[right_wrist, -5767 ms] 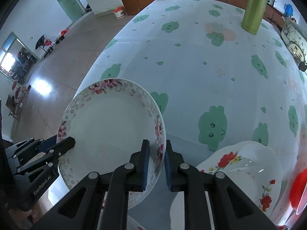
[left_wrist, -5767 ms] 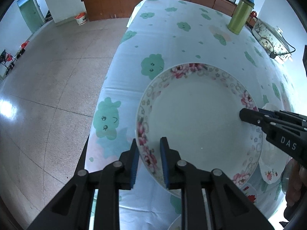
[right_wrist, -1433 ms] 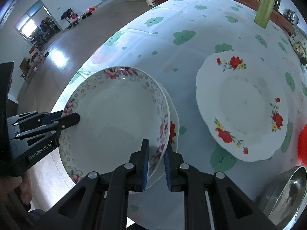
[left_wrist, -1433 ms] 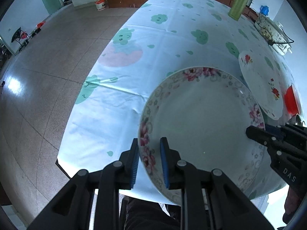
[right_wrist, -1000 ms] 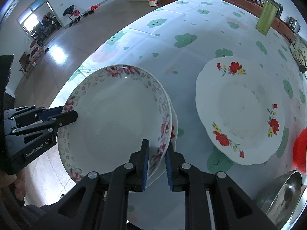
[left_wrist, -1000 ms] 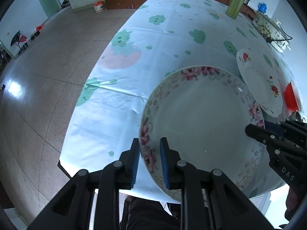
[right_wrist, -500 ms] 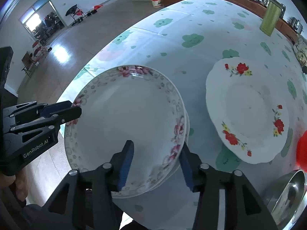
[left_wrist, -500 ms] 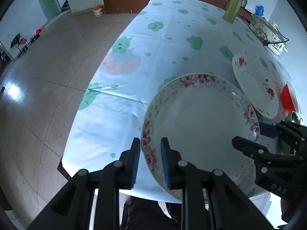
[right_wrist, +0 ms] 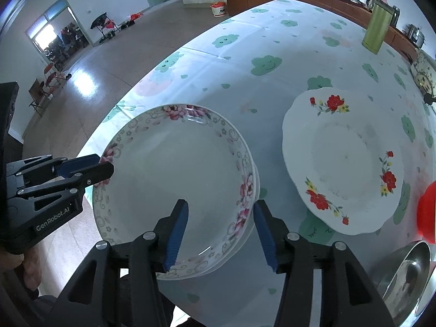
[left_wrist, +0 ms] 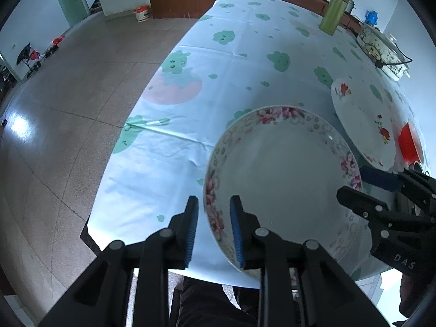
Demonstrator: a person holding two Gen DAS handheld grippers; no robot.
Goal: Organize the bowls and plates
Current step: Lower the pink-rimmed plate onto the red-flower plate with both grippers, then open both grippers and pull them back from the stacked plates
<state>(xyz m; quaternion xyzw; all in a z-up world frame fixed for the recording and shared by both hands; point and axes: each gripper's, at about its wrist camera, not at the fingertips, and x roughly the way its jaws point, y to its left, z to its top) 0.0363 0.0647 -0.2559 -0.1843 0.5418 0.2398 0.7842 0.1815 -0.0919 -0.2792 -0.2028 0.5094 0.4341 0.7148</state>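
Pink-floral plate (right_wrist: 177, 174) flat, face up on plate stack; both grippers' jaws just opening, rim between, unclamped: left gripper (left_wrist: 212, 218), right gripper (right_wrist: 220, 226).

- Plates: three — one pink-rimmed plate (right_wrist: 177, 179) on top of a second plate (right_wrist: 254, 188) of which only the edge shows; one red-flowered plate (right_wrist: 343, 163).
- Red bowl (right_wrist: 427, 212): one.
- Steel bowl (right_wrist: 408, 272): one.
- Green canister (right_wrist: 377, 28): one.
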